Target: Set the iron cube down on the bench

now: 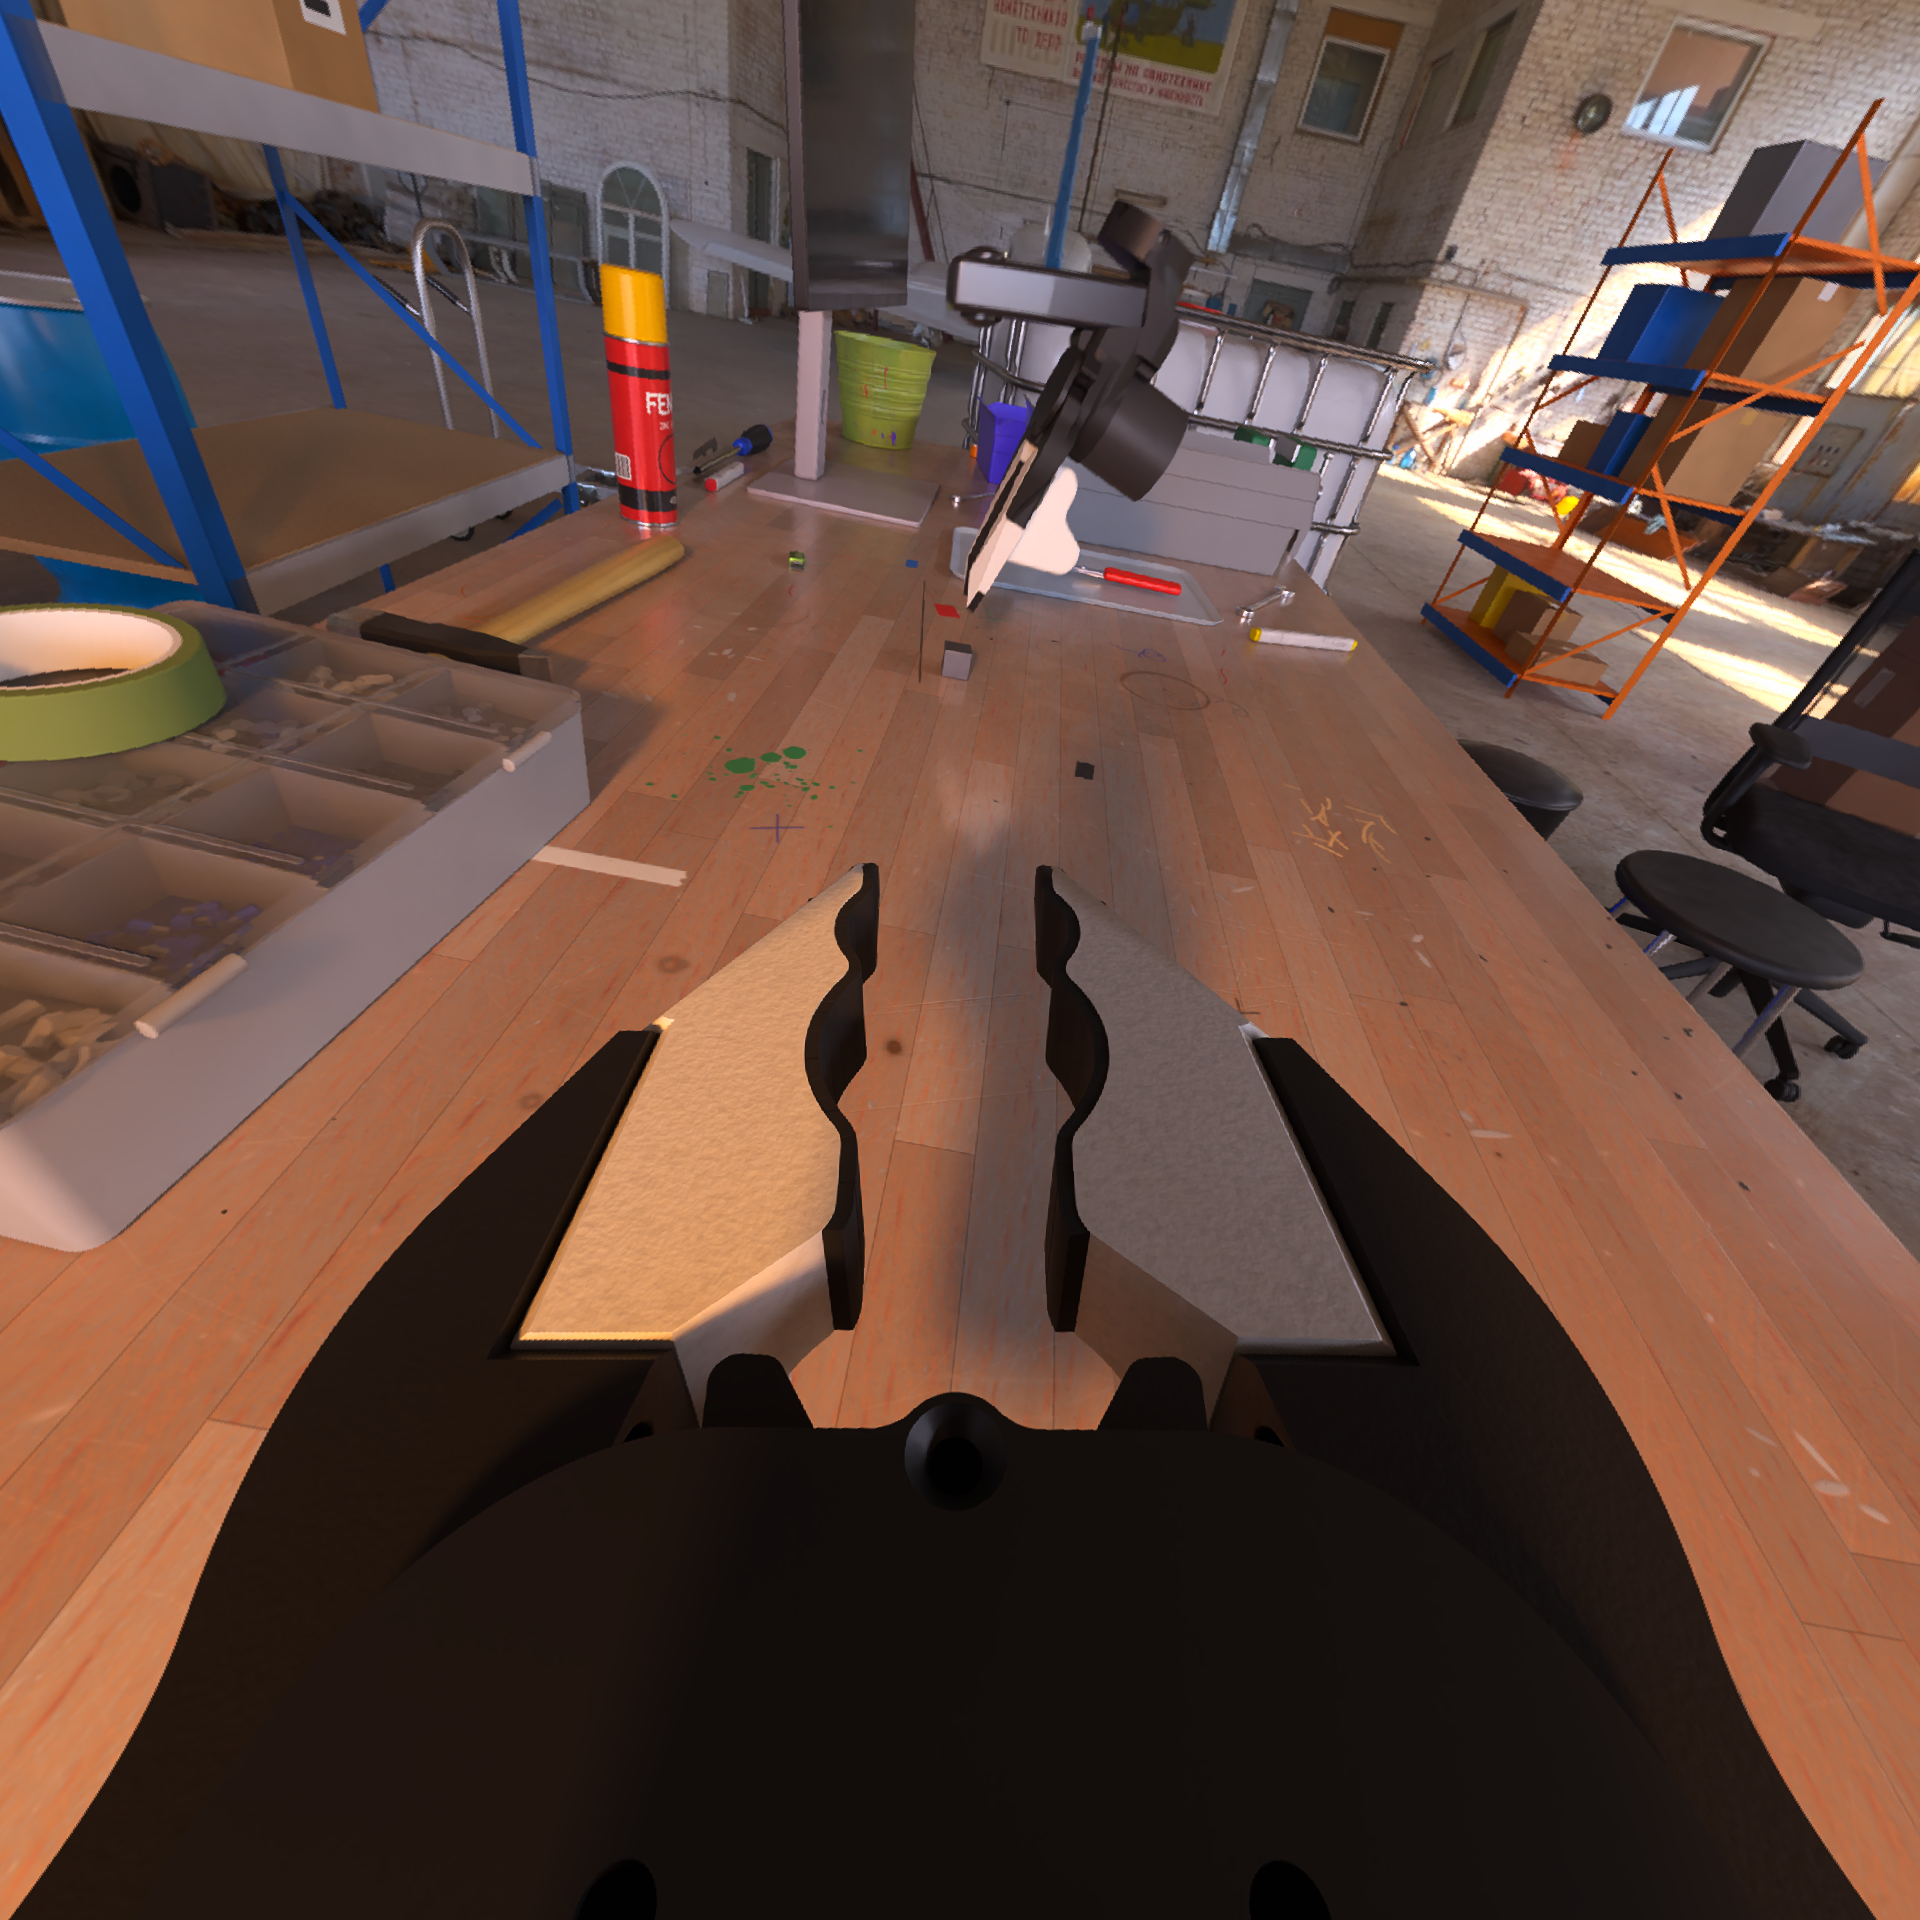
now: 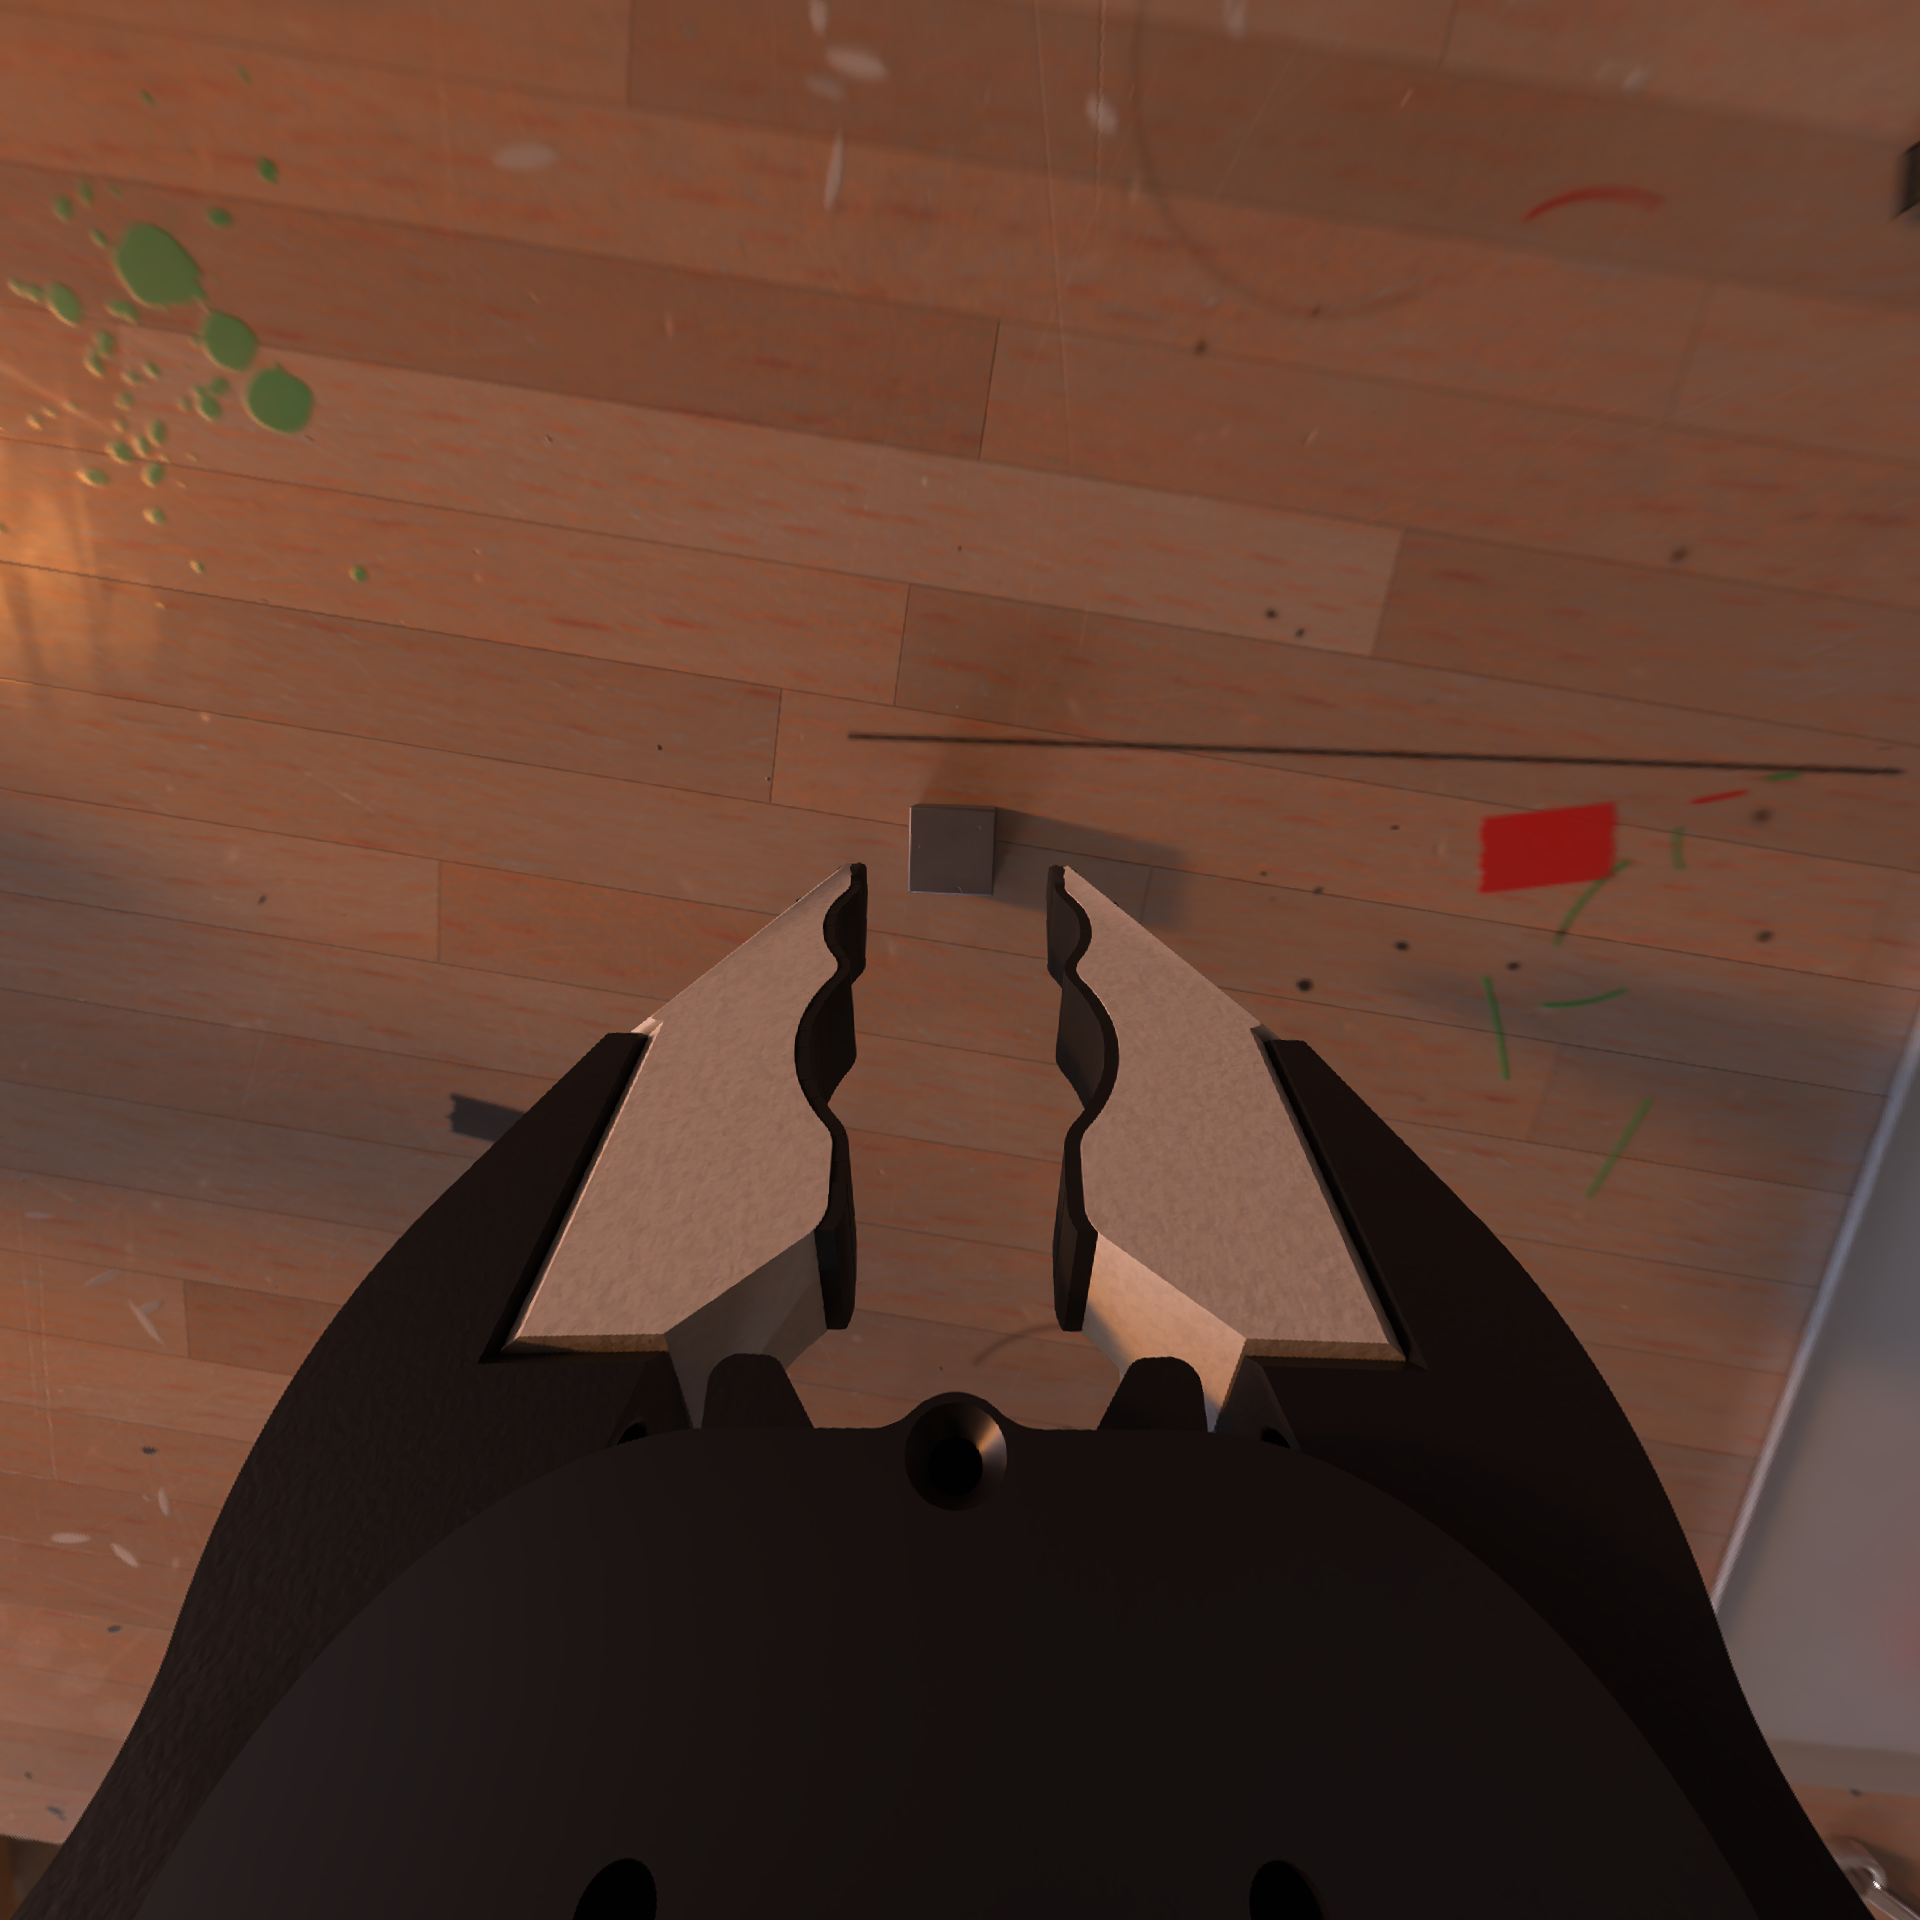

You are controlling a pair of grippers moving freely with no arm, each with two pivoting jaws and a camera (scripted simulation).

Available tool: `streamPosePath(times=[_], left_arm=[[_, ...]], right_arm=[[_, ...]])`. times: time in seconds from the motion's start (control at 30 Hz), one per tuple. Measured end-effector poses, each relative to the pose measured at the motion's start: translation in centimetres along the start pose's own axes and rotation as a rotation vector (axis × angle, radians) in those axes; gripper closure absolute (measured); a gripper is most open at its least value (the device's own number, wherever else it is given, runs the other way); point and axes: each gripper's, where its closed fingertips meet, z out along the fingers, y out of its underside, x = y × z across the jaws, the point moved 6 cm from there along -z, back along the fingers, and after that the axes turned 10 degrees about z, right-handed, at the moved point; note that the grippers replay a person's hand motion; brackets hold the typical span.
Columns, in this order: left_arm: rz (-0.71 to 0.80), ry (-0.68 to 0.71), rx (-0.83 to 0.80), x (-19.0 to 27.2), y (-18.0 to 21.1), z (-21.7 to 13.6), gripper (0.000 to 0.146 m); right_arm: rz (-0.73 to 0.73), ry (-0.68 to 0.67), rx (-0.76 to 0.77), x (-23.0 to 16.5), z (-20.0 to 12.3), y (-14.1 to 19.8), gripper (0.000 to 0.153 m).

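Item: iron cube [image 2: 952, 850], small, grey, resting flat on the wooden desk [image 2: 623, 582], free of both grippers.

Right gripper [image 2: 956, 883]: released, jaws spread and empty, pointing down at the desk; the cube lies just beyond its fingertips, in line with the gap, not touching either finger. A thin dark line runs on the far side of the cube; a red patch [image 2: 1547, 847] lies to its right.

Left gripper [image 1: 956, 883]: released, empty, low over the near desk; the cube [image 1: 957, 660] sits well ahead of it, under the right gripper [image 1: 977, 597].

Lettered items: red spray can [image 1: 641, 416] with yellow cap, far left, bearing white print; a wall poster [image 1: 1117, 52] with red print.

Also: green tape roll [image 1: 99, 681] on a compartment tray [image 1: 312, 935], green paint splatter [image 1: 769, 769].
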Motion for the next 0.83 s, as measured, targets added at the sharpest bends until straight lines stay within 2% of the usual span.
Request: streamPosePath(times=[0.13,0.27,0.43,0.63,0.83], left_arm=[[0.003,-0.011,0.008,-0.1,-0.2,-0.3,0.116],[0.004,-0.022,0.015,-0.2,-0.3,-0.3,0.116],[0.008,-0.048,0.012,-0.4,-0.3,-0.2,0.116],[0.026,-0.193,0.002,-1.6,-0.5,-0.5,0.116],[0.031,-0.259,0.020,-2.1,-0.7,-0.9,0.116]], right_arm=[[0.002,0.031,0.084,0.2,-3.9,-0.6,0.120],[-0.002,0.054,0.215,-0.1,-9.9,-1.5,0.121],[-0.043,0.002,0.451,-3.6,-17.9,-2.8,0.122],[-0.187,-0.265,0.752,-12.0,-23.4,-3.2,0.123],[-0.408,-0.623,0.956,-22.4,-24.6,-2.5,0.118]])
